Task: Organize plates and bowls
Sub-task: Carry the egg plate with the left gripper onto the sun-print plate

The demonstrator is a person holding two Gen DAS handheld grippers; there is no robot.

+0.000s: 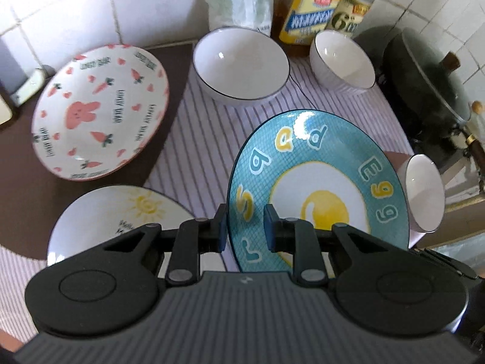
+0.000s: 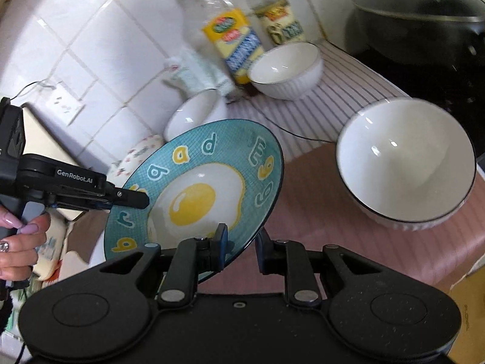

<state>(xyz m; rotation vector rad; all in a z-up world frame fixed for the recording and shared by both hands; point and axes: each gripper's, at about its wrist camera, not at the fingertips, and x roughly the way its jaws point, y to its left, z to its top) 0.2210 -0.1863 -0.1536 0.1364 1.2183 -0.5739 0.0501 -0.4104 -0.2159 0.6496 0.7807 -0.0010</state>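
The blue egg plate hung tilted above the striped cloth, pinched at its rim by both the left claw and right claw, its near edge hidden; white bowls stood at twelve o'clock, a rabbit plate at ten

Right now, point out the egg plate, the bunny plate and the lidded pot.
egg plate (image 1: 327,209): left wrist view, on the painted yolk.
bunny plate (image 1: 81,112): left wrist view, on the pink bunny.
lidded pot (image 2: 424,3): right wrist view, on the lid.
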